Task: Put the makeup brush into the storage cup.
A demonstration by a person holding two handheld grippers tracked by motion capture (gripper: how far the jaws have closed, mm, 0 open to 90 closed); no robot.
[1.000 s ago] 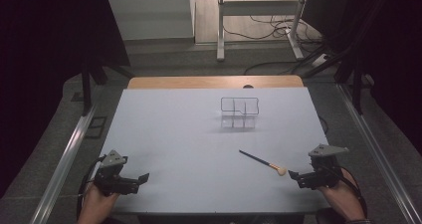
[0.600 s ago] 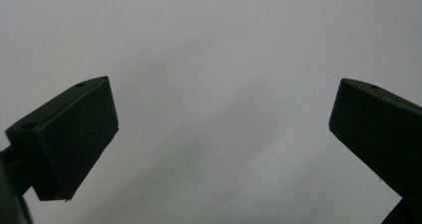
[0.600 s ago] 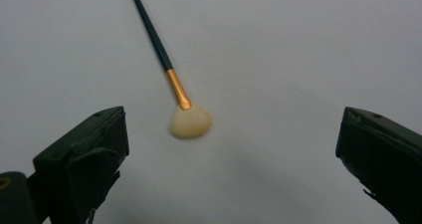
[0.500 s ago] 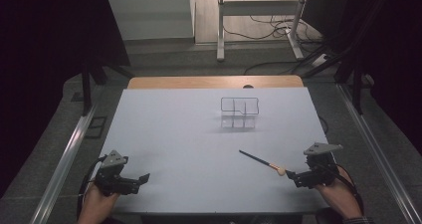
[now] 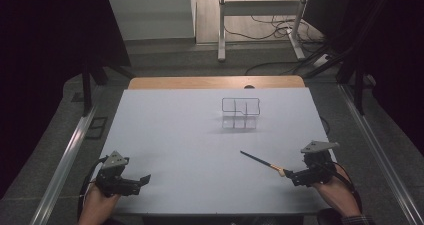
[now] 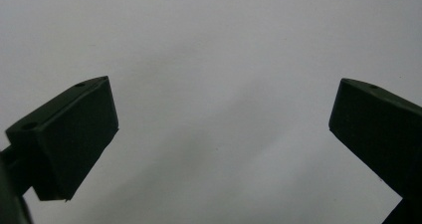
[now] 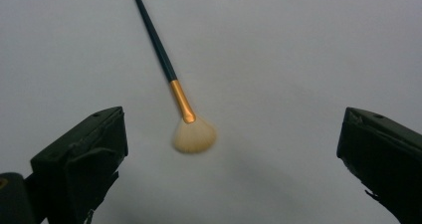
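This looks like a lab or test room. A plain white table (image 5: 200, 135) stands in a dark space. Far behind it are a bare metal stand (image 5: 260, 15) and loose cables (image 5: 270, 30) lying on the grey floor (image 5: 200, 60).

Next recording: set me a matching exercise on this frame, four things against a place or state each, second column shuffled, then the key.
Things
1. makeup brush
2. clear wire-rimmed organizer
3. left gripper
4. right gripper

Places or states
A. open at the table's near left corner, bare table between its jaws
B. open, aimed at pale bristles lying just ahead of its jaws
C. lies flat, dark handle pointing away, gold ferrule
D. stands toward the table's far side, nothing in it

Pairs: 1-C, 2-D, 3-A, 4-B
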